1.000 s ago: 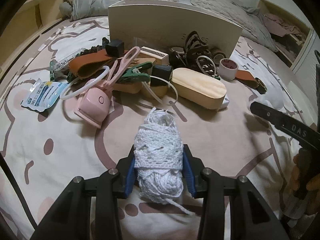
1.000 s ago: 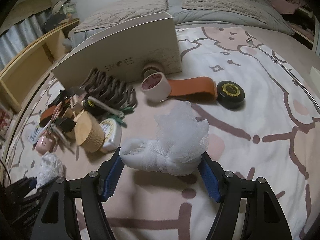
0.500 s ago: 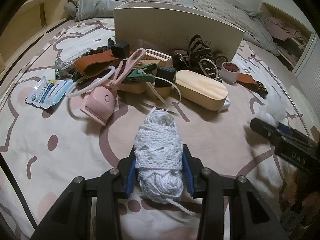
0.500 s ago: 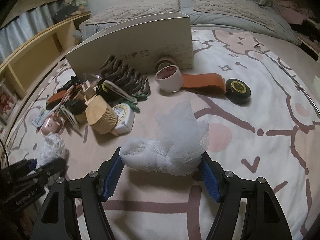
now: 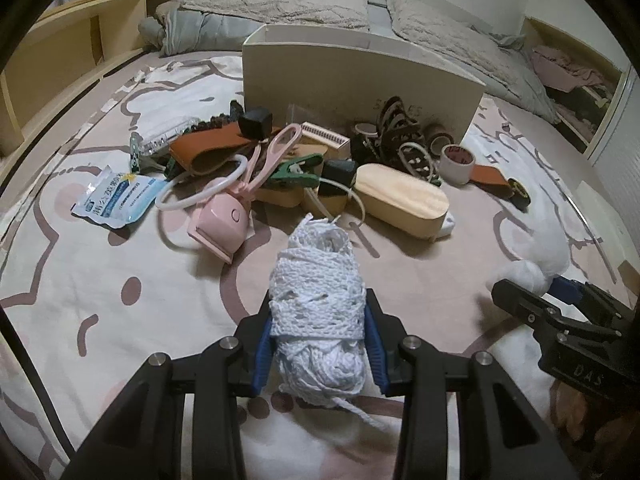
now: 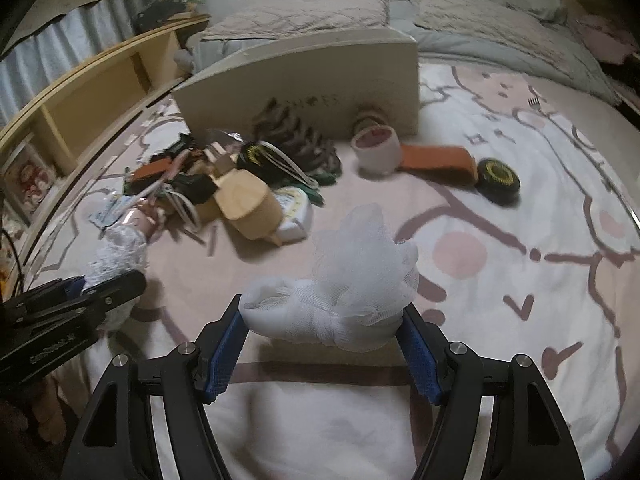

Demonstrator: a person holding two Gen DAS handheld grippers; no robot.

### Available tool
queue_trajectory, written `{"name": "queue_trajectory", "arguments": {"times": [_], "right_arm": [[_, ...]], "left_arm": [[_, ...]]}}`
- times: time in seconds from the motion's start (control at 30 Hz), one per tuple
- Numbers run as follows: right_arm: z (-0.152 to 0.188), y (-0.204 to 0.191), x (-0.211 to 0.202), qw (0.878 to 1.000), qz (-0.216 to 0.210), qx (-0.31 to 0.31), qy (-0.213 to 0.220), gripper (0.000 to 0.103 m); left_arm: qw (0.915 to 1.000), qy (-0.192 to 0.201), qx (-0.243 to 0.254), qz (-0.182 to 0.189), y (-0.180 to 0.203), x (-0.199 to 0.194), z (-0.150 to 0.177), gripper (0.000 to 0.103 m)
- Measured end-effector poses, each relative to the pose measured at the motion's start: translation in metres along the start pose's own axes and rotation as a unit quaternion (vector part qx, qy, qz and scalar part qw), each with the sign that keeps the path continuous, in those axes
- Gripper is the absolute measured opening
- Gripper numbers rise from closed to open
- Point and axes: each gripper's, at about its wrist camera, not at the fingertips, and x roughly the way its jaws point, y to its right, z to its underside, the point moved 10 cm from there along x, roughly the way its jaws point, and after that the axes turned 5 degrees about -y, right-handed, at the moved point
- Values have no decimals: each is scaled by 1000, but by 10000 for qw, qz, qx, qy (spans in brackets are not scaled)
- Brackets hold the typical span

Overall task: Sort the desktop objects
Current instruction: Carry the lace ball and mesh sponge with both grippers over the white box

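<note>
The left gripper (image 5: 318, 350) is clamped on a white bundle of knitted cord (image 5: 316, 300), a loose strand trailing below; the right gripper (image 6: 324, 344) grasps a white mesh bath puff (image 6: 352, 280), both held above the patterned bedspread (image 5: 80, 280). Beyond lies a heap: a pink clip-on device (image 5: 220, 224), a wooden case (image 5: 400, 200), a tape roll (image 6: 376, 148). Only the right view clearly shows a black round tin (image 6: 498, 174). Farthest, the cream box (image 5: 360, 76); its inside is hidden

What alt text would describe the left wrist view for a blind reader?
The left gripper holds a white lace bundle above a patterned blanket. Behind lies a pile of small objects before a cream box; the right gripper enters at right.
</note>
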Motion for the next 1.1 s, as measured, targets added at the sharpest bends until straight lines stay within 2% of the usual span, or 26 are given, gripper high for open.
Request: {"name": "queue_trajectory", "arguments": {"times": [0.47, 0.83, 1.1], "right_arm": [[-36, -12, -41, 9987, 88, -408, 282, 73], [-78, -20, -83, 9951, 224, -615, 737, 73], [-112, -25, -110, 9950, 154, -562, 812, 73]], "left_arm": [[9992, 401, 42, 83, 16, -36, -26, 39], [9961, 853, 174, 169, 36, -79, -68, 39], [9934, 1095, 266, 199, 48, -109, -104, 39]]}}
